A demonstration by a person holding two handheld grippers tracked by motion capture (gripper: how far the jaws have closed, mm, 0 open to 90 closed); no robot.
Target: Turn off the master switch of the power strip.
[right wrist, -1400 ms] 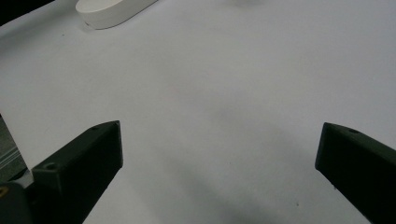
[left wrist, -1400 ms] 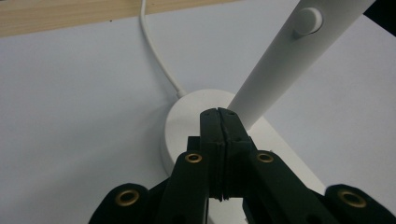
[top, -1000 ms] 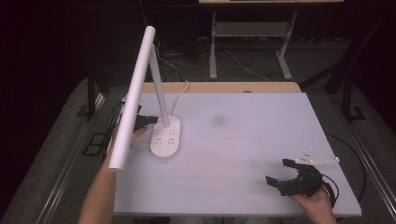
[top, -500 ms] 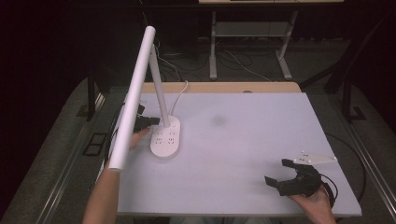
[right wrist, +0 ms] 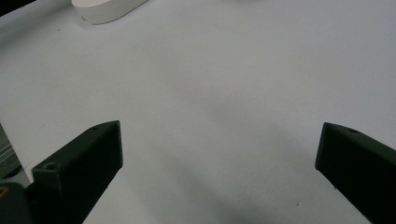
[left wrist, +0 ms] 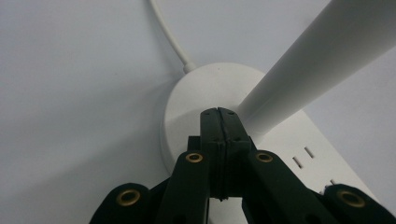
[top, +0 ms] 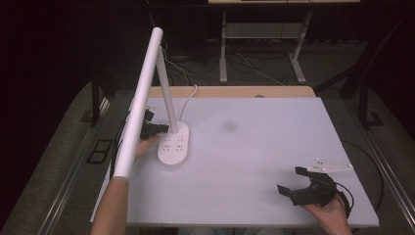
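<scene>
My left gripper (left wrist: 219,114) is clenched, jaws pressed together with nothing between them, tip resting on or just above the lamp base (top: 173,146) right at the foot of the stem (top: 166,88). I can't tell whether it touches. I read this as the switch-press step: closed tip used as a poker on the base top, by the stem root. The next move calls for a short, straight push down on the control spot, staying off the stem so the lamp doesn't tip or slide on the smooth worktop (top: 254,147), then lifting clear.

The lamp stands toward the worktop's left side, near the back edge. The base is an oval white puck of smooth matte plastic, and its near half carries socket slots (left wrist: 301,156). The stem is a slim round white tube leaning back from the base. The head (top: 139,103) is a long white cylindrical bar hanging forward over the worktop's left edge. A white cord (left wrist: 168,37) leaves the back of the base, thin and flexible.

My right gripper (top: 306,188) is released, jaws spread wide and empty, well apart from the base at the near right corner. Its jaws are black hard plastic, blocky. The worktop is pale, flat and matte.
</scene>
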